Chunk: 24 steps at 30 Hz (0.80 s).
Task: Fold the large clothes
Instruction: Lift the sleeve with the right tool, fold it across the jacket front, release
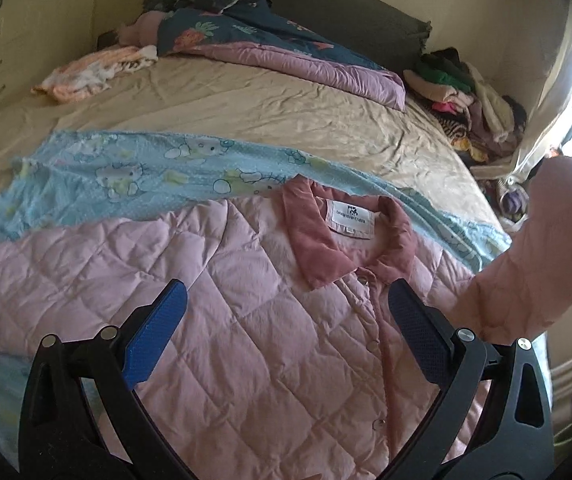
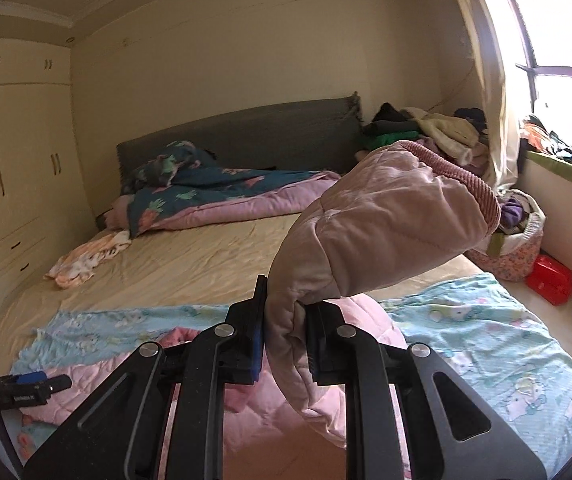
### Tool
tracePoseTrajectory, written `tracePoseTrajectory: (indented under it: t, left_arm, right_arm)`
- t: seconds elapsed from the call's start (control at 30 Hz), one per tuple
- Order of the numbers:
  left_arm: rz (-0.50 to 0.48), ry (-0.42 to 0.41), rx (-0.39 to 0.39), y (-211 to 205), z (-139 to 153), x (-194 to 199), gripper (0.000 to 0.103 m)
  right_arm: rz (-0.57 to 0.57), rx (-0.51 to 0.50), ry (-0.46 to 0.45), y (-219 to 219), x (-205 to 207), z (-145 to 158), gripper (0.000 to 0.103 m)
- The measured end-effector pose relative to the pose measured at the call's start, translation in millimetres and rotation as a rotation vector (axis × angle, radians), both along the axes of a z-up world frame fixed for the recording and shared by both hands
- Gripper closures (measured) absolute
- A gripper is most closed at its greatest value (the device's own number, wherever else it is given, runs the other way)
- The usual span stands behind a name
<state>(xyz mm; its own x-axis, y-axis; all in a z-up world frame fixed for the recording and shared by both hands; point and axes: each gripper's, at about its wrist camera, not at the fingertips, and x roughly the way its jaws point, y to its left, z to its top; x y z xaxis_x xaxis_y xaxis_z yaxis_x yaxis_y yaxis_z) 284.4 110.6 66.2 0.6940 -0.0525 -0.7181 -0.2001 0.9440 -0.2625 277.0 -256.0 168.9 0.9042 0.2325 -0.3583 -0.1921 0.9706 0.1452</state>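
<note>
Pink and puffy, the quilted jacket [image 1: 222, 304] lies flat on a blue cartoon-cat sheet [image 1: 134, 176] on the bed [image 1: 246, 104]. From my left wrist camera, my left gripper [image 1: 286, 300] hangs over it with its blue fingers [image 1: 158, 332] spread wide and nothing between them. A white label [image 1: 351, 216] sits inside the darker pink collar [image 1: 326, 240] (its small dark writing is too blurry for me to read). The lifted sleeve [image 1: 534, 248] is cut off at the right edge.

From my right wrist camera, my right gripper [image 2: 286, 344] pinches that sleeve [image 2: 382, 216] tight and holds it up above the bed. The ribbed cuff [image 2: 462, 176] points toward the window. The sleeve hides part of the clothes pile [image 2: 426, 128] behind it. My left gripper [image 2: 26, 388] peeks in low on the left, partly cut off.
</note>
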Motion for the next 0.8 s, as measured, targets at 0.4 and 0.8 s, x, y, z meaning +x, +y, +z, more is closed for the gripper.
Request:
tracePoseTrajectory:
  t: [0.4,0.8]
  left_arm:
    - [-0.005,-0.011,-0.160,28,-12,-8,0.008]
    - [-0.010,0.000,-0.231,45,-29,-9,0.008]
  right_arm:
    - [0.147,-0.068,0.027,73,4,-37,0.087]
    - [0.264,-0.158,0.151,149,5,-114,0.087]
